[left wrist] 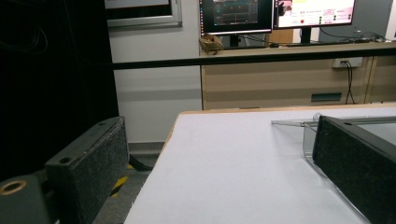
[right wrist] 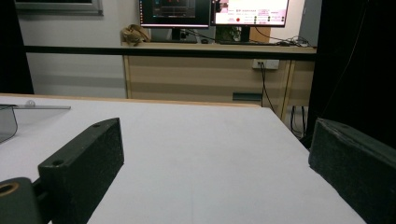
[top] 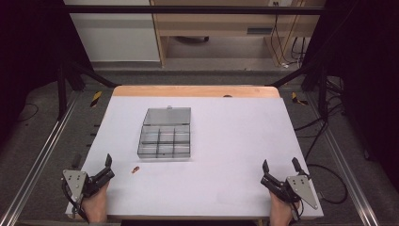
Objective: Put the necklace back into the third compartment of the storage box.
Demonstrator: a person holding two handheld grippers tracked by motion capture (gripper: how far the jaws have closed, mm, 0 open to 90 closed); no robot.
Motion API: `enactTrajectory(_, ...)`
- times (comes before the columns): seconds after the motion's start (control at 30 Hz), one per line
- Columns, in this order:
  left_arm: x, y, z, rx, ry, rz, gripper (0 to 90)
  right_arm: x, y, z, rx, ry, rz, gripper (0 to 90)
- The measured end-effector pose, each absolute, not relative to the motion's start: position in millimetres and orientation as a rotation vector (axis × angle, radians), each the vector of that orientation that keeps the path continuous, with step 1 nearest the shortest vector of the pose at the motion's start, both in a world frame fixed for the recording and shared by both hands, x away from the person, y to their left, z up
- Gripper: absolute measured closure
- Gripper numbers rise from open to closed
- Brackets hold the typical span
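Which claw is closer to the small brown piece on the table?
The left claw. The small brown piece lies just right of it, near the table's front edge; the right claw sits at the far corner, well away.

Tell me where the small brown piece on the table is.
In the high view, the small brown piece lies on the white table, just off the clear compartment box's near-left corner, right of the left gripper.

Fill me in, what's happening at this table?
Nothing is being handled. A person rests the left gripper and right gripper at the near corners of the white table, both open with nothing between the jaws. A clear compartment box sits mid-table, lid open. A small brown item lies before it.
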State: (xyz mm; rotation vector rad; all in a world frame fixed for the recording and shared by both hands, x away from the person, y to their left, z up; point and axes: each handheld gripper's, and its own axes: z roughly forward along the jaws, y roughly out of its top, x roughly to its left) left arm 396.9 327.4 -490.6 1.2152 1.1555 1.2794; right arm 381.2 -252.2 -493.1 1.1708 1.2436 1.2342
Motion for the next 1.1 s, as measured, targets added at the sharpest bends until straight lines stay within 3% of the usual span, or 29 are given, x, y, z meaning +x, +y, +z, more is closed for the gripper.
enactTrajectory(1.1,394.9,329.8,-488.7,1.218,1.133,1.255,0.6,384.0,-253.0,-492.1,1.185,1.277,1.238,3.2)
